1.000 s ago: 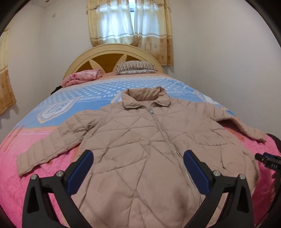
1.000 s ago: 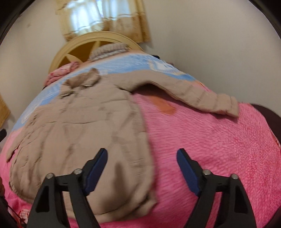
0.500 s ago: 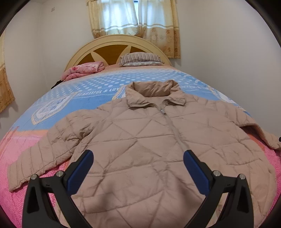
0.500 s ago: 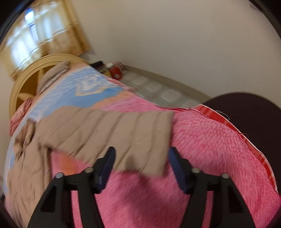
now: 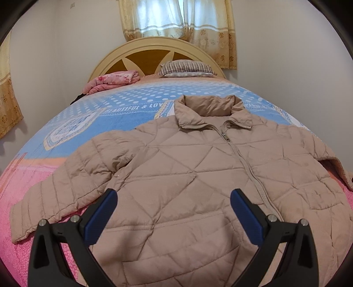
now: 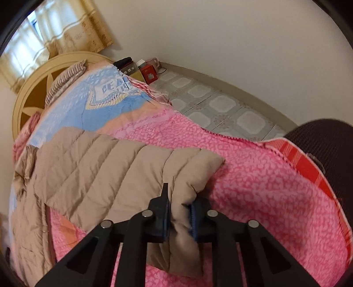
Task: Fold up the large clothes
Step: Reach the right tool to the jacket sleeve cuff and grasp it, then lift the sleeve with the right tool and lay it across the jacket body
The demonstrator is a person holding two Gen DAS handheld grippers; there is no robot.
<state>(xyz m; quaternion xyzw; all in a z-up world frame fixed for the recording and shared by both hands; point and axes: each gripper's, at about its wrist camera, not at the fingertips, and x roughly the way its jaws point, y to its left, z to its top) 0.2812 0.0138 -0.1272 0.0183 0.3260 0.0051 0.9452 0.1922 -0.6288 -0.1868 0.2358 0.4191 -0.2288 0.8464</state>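
Presently the right gripper (image 6: 179, 217) is closing its jaws on the cuff end of the right sleeve (image 6: 123, 176) of the quilted tan jacket (image 5: 198, 176), the padded fabric bunched between the pads. The left gripper (image 5: 173, 212) hangs over the jacket's lower front with jaws spread wide and nothing between them. The jacket lies face up, zipped, across the near half of the bed (image 5: 26, 181), collar toward the headboard (image 5: 154, 50) and left sleeve (image 5: 66, 187) flung out to the left.

Risks, as judged: the bite takes only the edge of a puffy, slippery cuff, so it may slide out when the sleeve is carried across. A hard pull could drag the whole body askew, since the left gripper pins nothing. The pink coverlet (image 6: 264, 187) is soft and may ruck up beneath.

Surroundings: a blue patterned sheet (image 5: 132, 99) covers the far half, with a striped pillow (image 5: 187, 68) and a folded pink blanket (image 5: 112, 80) by the headboard. Curtains (image 5: 176, 19) hang behind. A tiled floor (image 6: 220, 106) runs along the right wall, small boxes (image 6: 143, 70) in the far corner and a dark chair (image 6: 326, 150) near right
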